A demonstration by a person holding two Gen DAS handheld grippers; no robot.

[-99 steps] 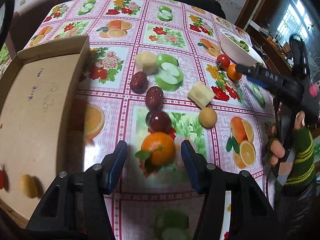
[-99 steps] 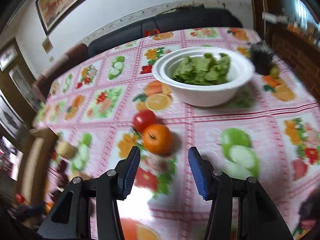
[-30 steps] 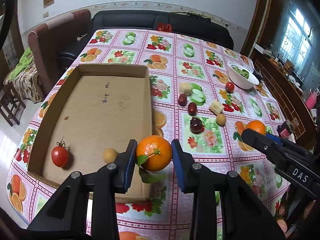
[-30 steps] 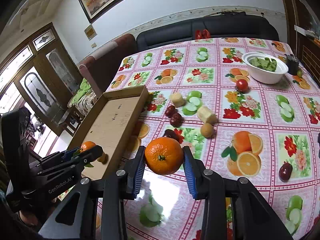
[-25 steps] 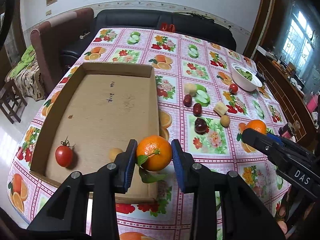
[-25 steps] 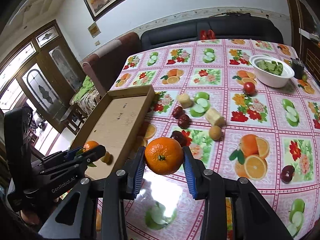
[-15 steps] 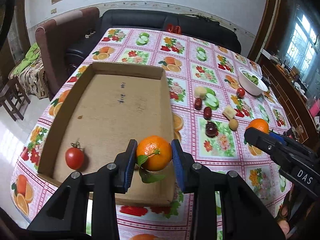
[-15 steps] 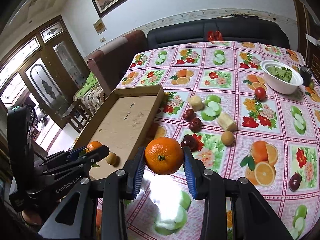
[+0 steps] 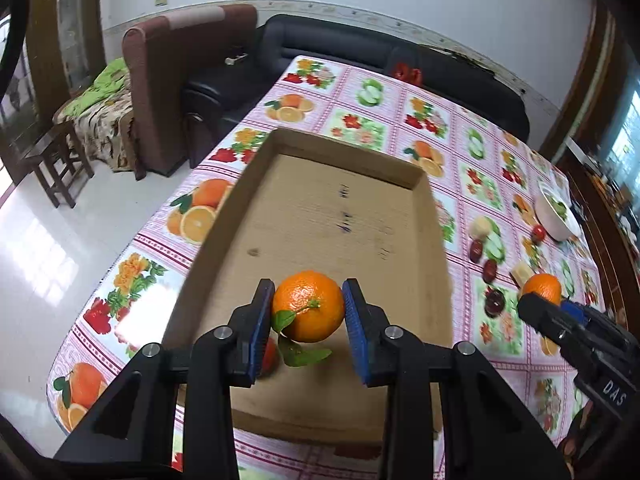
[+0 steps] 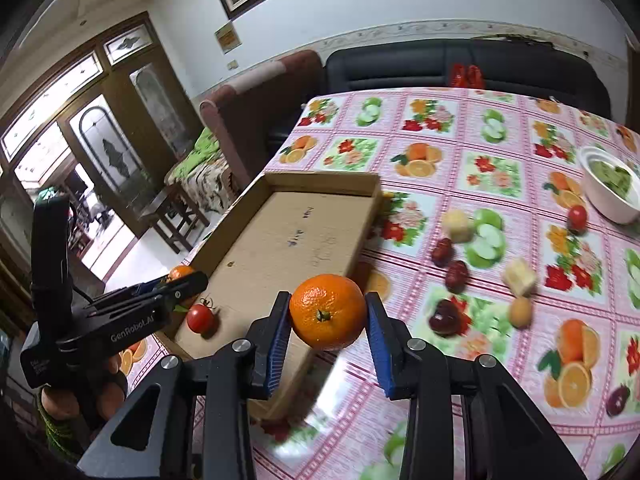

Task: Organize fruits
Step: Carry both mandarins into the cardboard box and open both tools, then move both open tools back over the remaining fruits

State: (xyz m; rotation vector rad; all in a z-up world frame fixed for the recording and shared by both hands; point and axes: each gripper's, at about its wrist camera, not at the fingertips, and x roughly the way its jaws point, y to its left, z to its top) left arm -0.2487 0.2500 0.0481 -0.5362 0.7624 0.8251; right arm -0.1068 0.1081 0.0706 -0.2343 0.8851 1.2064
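Cardboard, brown and shallow, forms a wide open tray [image 9: 320, 216] lying on a long table under a pink oilcloth printed with fruit and flowers [image 9: 360, 128]; this tray is where the fruit is being gathered, and the coming move turns on how each carried fruit sits in relation to it. Seen from the left wrist, the tray floor spreads directly beneath and ahead of the left gripper [image 9: 308, 312], whose blue-padded jaws are closed against the sides of a round orange with a green leaf on its stalk [image 9: 308, 306], held in the air above the tray's near end. Seen from the right wrist, the right gripper [image 10: 327, 314] is likewise clamped on a second round orange with no leaf [image 10: 327, 311], but this one hangs just outside the tray's near right wall, over the tablecloth, with the tray lying ahead and to the left. So the left hand is the nearer to setting down: it needs only to lower, while the right must first cross the wall. Already inside the tray, near its front end, rests a small red tomato [image 10: 200, 318]. Loose small fruits, including dark red dates [image 10: 456, 274], lie further right on the cloth, well apart from the tray.
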